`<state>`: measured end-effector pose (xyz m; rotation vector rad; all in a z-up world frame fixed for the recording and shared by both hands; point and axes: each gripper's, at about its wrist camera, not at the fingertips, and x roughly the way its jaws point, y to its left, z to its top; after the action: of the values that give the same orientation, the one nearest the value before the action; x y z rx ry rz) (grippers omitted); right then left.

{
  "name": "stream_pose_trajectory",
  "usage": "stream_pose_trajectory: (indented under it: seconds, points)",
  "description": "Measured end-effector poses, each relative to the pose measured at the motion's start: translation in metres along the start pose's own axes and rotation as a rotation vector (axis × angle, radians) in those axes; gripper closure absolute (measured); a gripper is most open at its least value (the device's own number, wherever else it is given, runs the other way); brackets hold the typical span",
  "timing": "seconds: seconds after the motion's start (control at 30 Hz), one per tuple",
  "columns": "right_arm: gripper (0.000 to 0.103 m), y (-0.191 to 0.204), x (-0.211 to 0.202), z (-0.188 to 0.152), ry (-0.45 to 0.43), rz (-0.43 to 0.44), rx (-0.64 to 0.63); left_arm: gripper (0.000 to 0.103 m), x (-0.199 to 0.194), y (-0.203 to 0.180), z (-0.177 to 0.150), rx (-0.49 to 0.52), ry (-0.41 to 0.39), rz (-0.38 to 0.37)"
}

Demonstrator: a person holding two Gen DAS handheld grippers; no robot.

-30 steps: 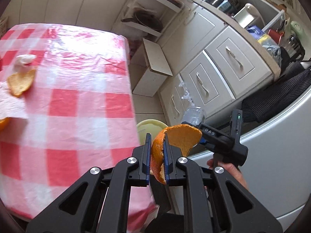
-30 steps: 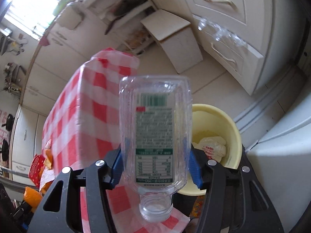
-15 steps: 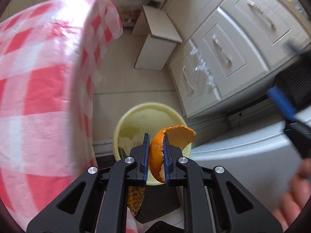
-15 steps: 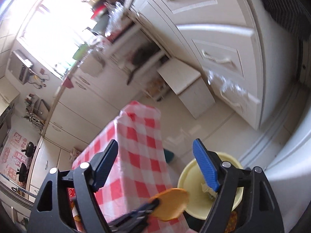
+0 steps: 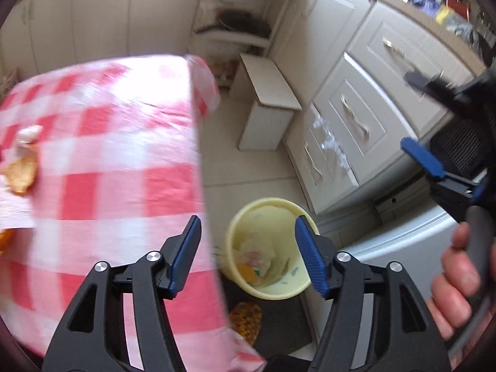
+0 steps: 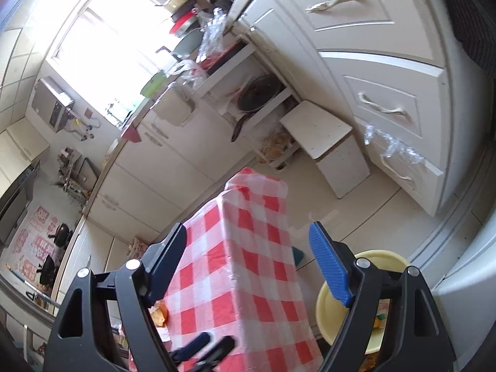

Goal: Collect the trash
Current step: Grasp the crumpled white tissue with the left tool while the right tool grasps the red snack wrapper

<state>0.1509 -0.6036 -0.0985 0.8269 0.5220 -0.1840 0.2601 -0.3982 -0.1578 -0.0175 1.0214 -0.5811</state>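
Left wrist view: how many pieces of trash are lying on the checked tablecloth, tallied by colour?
Orange: 2, a peel and a scrap cut off by the frame edge
White: 2, a crumpled wad and a paper sheet
Total: 4

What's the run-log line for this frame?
left gripper: open, empty, above yellow bin | right gripper: open, empty | orange peel: on table
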Motion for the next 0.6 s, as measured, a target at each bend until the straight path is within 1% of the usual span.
stream_pose_trajectory:
  seconds: [0.1, 0.13, 0.2, 0.3, 0.37, 0.43, 0.5, 0.6]
  points:
    - [0.024, 0.025, 0.008, -0.010, 0.030, 0.028, -0.046, 0.038, -0.046, 0.035, -0.008, -0.004, -0.065, 0.064]
    - [0.024, 0.033, 0.011, -0.014, 0.040, 0.036, -0.063, 0.037, -0.066, 0.054, -0.013, -0.018, -0.097, 0.096]
    - [0.023, 0.053, 0.018, -0.025, 0.067, 0.053, -0.107, 0.034, -0.098, 0.088, -0.020, -0.057, -0.148, 0.159]
    - [0.022, 0.077, 0.031, -0.042, 0.128, 0.088, -0.161, 0.032, -0.146, 0.154, -0.032, -0.155, -0.219, 0.278]
    - [0.022, 0.095, 0.043, -0.058, 0.191, 0.139, -0.192, 0.031, -0.169, 0.197, -0.037, -0.231, -0.234, 0.311]
    - [0.022, 0.112, 0.054, -0.074, 0.252, 0.177, -0.224, 0.031, -0.190, 0.247, -0.041, -0.340, -0.245, 0.344]
    - [0.022, 0.126, 0.063, -0.089, 0.304, 0.208, -0.247, 0.031, -0.206, 0.296, -0.046, -0.466, -0.261, 0.347]
    - [0.022, 0.146, 0.082, -0.110, 0.391, 0.265, -0.252, 0.031, -0.211, 0.342, -0.049, -0.547, -0.269, 0.364]
